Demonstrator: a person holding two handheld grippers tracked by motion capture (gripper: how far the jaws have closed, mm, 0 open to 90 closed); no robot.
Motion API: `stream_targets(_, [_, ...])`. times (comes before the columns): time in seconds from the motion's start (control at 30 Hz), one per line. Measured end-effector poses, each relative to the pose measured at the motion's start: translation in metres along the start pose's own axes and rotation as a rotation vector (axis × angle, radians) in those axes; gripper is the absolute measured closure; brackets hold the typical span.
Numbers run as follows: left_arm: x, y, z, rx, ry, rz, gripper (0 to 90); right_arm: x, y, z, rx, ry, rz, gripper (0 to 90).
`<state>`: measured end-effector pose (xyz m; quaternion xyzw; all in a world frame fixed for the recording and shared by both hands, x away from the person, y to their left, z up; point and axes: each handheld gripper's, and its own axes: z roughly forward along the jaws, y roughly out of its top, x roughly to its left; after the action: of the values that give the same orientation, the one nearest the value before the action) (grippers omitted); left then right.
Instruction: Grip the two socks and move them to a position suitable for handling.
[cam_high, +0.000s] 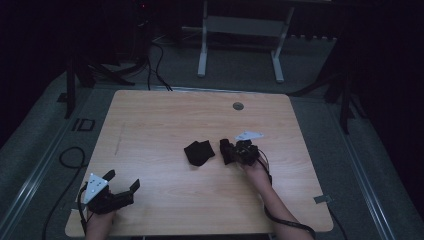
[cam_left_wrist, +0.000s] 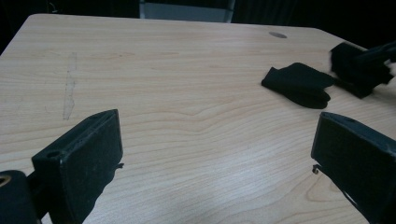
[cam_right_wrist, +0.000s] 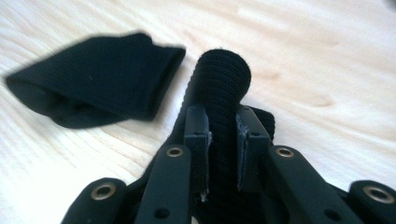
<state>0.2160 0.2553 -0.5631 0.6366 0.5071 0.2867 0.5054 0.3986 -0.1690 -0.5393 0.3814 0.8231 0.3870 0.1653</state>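
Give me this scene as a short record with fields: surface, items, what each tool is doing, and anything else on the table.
surface: wooden table, dim lighting
items: two black socks
pinched sock: bunched up between the pads of the right tool, which is shut on it
loose sock: folded, lying flat on the table beside the pinched one, untouched
left tool: jaws wide open with nothing between them, near the front left corner of the table
other: round grey grommet set into the far side of the tabletop
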Motion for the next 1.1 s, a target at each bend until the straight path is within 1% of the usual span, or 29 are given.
stream_targets(0.1, [0.0, 0.0, 0.0, 0.0, -0.001, 0.001, 2.4, 0.003, 0.006, -0.021, -0.029, -0.005, -0.019, 77.9])
stream_targets(0.13, [0.0, 0.0, 0.0, 0.0, -0.001, 0.001, 2.4, 0.003, 0.006, -0.021, -0.029, -0.005, -0.019, 77.9])
stream_targets(0.17, [0.0, 0.0, 0.0, 0.001, -0.002, 0.003, 2.4, 0.005, 0.007, -0.029, -0.037, -0.002, -0.023, 77.9])
stream_targets(0.2, [-0.001, 0.0, 0.0, 0.002, -0.002, 0.003, 2.3, 0.012, 0.009, -0.044, -0.059, 0.008, -0.043, 77.9])
stream_targets(0.3, [-0.001, 0.001, 0.0, -0.003, -0.004, 0.004, 2.4, 0.024, 0.01, -0.064, -0.086, 0.037, -0.054, 77.9])
stream_targets(0.37, [-0.001, 0.0, 0.0, -0.004, -0.006, 0.006, 2.4, 0.035, 0.01, -0.08, -0.112, 0.054, -0.082, 77.9])
stream_targets(0.43, [-0.002, 0.0, 0.001, -0.006, -0.006, 0.004, 2.3, 0.045, 0.009, -0.095, -0.136, 0.073, -0.085, 77.9])
stream_targets(0.5, [-0.002, 0.0, 0.001, -0.008, -0.007, 0.006, 2.4, 0.058, 0.004, -0.107, -0.143, 0.102, -0.082, 77.9])
stream_targets(0.53, [-0.002, 0.0, 0.001, -0.009, -0.008, 0.008, 2.4, 0.063, 0.001, -0.109, -0.14, 0.107, -0.081, 77.8])
stream_targets(0.6, [-0.002, 0.001, 0.001, -0.009, -0.009, 0.01, 2.4, 0.075, -0.008, -0.111, -0.123, 0.106, -0.101, 77.8])
stream_targets(0.63, [-0.003, 0.001, 0.001, -0.009, -0.011, 0.011, 2.4, 0.079, -0.013, -0.112, -0.114, 0.118, -0.089, 77.8])
stream_targets(0.67, [-0.003, 0.001, 0.001, -0.013, -0.013, 0.012, 2.4, 0.082, -0.018, -0.111, -0.107, 0.127, -0.088, 77.8])
stream_targets(0.7, [-0.003, 0.001, 0.001, -0.013, -0.014, 0.012, 2.4, 0.086, -0.023, -0.109, -0.099, 0.127, -0.096, 77.8])
stream_targets(0.73, [-0.003, 0.001, 0.002, -0.014, -0.016, 0.011, 2.4, 0.088, -0.029, -0.107, -0.089, 0.145, -0.107, 77.8])
stream_targets(0.77, [-0.003, 0.001, 0.002, -0.019, -0.025, 0.004, 2.4, 0.089, -0.034, -0.104, -0.069, 0.169, -0.099, 77.8])
stream_targets(0.8, [-0.003, 0.001, 0.002, -0.025, -0.041, -0.007, 2.4, 0.09, -0.04, -0.101, -0.059, 0.177, -0.081, 77.7])
stream_targets(0.87, [-0.003, 0.001, 0.002, -0.038, -0.066, -0.018, 2.4, 0.091, -0.049, -0.092, -0.03, 0.171, -0.091, 77.6])
stream_targets(0.9, [-0.004, 0.001, 0.002, -0.037, -0.067, -0.013, 2.4, 0.09, -0.054, -0.088, -0.021, 0.168, -0.071, 77.6])
stream_targets(0.97, [-0.006, 0.002, 0.002, -0.033, -0.054, 0.009, 2.4, 0.089, -0.062, -0.081, 0.001, 0.162, -0.057, 77.4])
stream_targets(1.0, [-0.006, 0.002, 0.002, -0.033, -0.054, 0.009, 2.4, 0.088, -0.065, -0.078, 0.008, 0.164, -0.043, 77.2])
stream_targets(1.03, [-0.008, 0.001, 0.003, -0.033, -0.038, 0.039, 2.4, 0.088, -0.068, -0.076, 0.012, 0.172, -0.037, 77.0])
stream_targets(1.07, [-0.009, 0.001, 0.003, -0.027, -0.037, 0.048, 2.4, 0.09, -0.07, -0.074, 0.018, 0.166, -0.047, 76.7])
stream_targets(1.1, [-0.009, 0.001, 0.003, -0.027, -0.037, 0.048, 2.4, 0.09, -0.07, -0.074, 0.018, 0.166, -0.047, 76.7])
